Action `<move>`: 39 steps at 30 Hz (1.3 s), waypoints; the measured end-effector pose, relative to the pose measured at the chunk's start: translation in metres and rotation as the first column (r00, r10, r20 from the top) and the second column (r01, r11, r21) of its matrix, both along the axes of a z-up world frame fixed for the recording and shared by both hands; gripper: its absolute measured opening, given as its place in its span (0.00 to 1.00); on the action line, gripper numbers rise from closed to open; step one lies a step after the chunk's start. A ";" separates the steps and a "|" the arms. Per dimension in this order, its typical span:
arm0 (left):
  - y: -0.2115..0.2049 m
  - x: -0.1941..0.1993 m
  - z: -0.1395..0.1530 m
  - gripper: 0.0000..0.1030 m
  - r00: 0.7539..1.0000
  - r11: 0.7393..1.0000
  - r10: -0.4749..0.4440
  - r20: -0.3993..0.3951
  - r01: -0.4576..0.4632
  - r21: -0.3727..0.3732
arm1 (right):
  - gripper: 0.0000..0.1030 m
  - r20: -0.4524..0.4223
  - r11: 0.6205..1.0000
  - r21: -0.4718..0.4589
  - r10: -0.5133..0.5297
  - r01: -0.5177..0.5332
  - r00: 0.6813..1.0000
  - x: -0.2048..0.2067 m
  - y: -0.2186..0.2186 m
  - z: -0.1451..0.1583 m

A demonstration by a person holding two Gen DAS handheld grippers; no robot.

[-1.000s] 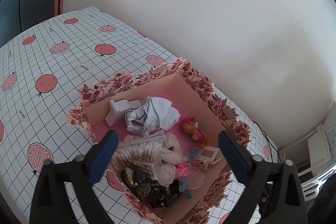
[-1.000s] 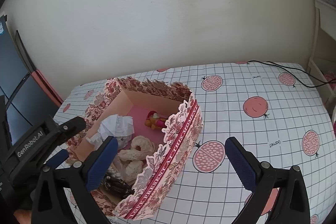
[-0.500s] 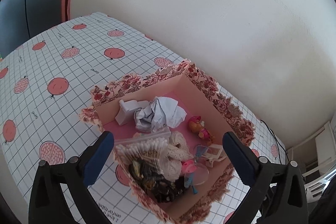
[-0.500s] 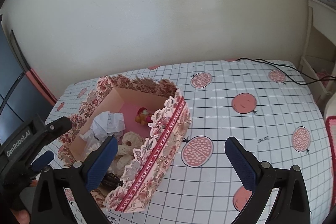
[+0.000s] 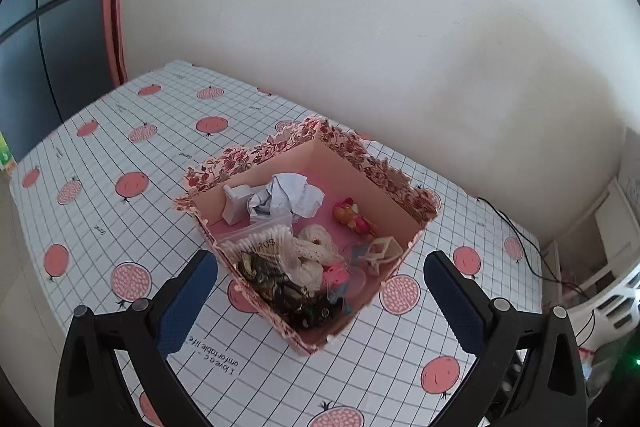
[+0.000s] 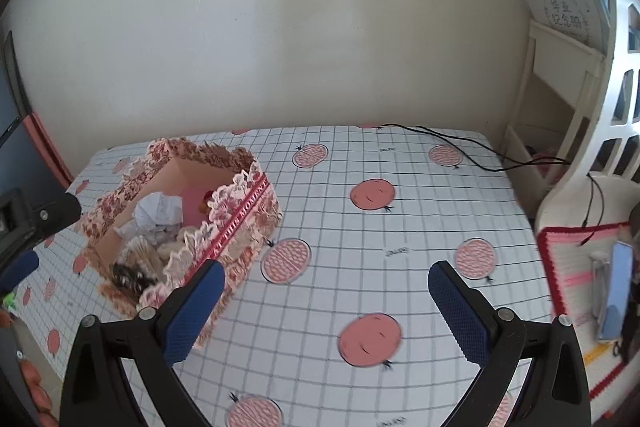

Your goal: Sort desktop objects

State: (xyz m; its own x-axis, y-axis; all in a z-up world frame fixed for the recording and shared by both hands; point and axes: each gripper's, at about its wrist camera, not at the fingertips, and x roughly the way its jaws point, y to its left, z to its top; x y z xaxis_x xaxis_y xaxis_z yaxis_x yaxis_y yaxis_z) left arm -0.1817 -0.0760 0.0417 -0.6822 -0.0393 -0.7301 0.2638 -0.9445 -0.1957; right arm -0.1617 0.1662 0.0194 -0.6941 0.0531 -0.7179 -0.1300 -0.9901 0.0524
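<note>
A floral pink box (image 5: 404, 203) stands on the table and also shows in the right wrist view (image 6: 244, 215). Inside lie crumpled paper (image 5: 286, 195), a white block (image 5: 236, 203), a pack of cotton swabs (image 5: 260, 241), cream lace (image 5: 316, 251), a small doll (image 5: 352, 217), a tiny white chair (image 5: 384, 251) and dark trinkets (image 5: 296, 299). My left gripper (image 5: 320, 291) is open and empty, above and in front of the box. My right gripper (image 6: 326, 291) is open and empty, to the right of the box above the tablecloth.
The table wears a white grid cloth with pomegranates (image 6: 372, 195). A black cable (image 6: 460, 151) runs off the far right edge. A white shelf (image 6: 560, 99) stands right of the table. A dark screen (image 5: 48, 27) stands at the far left.
Both grippers have drawn back and up from the box, so it looks smaller and farther. The right view has swung rightward. Both stay open.
</note>
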 end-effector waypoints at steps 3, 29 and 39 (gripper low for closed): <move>0.009 0.010 0.003 1.00 1.000 1.000 -0.022 0.003 0.022 -0.019 | 1.00 -0.016 0.999 0.012 0.031 -0.031 0.999 0.014 0.004 0.004; 0.062 0.128 -0.049 1.00 0.944 0.953 -0.273 -0.183 0.239 -0.188 | 1.00 -0.050 0.995 0.037 0.095 -0.093 0.994 0.129 0.046 -0.029; 0.063 0.117 -0.080 1.00 0.954 0.959 -0.271 -0.128 0.255 -0.125 | 1.00 -0.017 0.999 0.019 0.049 -0.049 0.999 0.128 0.051 -0.057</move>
State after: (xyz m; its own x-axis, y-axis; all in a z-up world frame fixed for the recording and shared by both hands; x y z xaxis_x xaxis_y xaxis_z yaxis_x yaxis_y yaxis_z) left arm -0.0648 -0.0129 -0.0380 -0.7753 0.0839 -0.6260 -0.0201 -0.9939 -0.1083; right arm -0.0338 0.2170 -0.0372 -0.7089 0.0320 -0.7046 -0.0807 -0.9961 0.0359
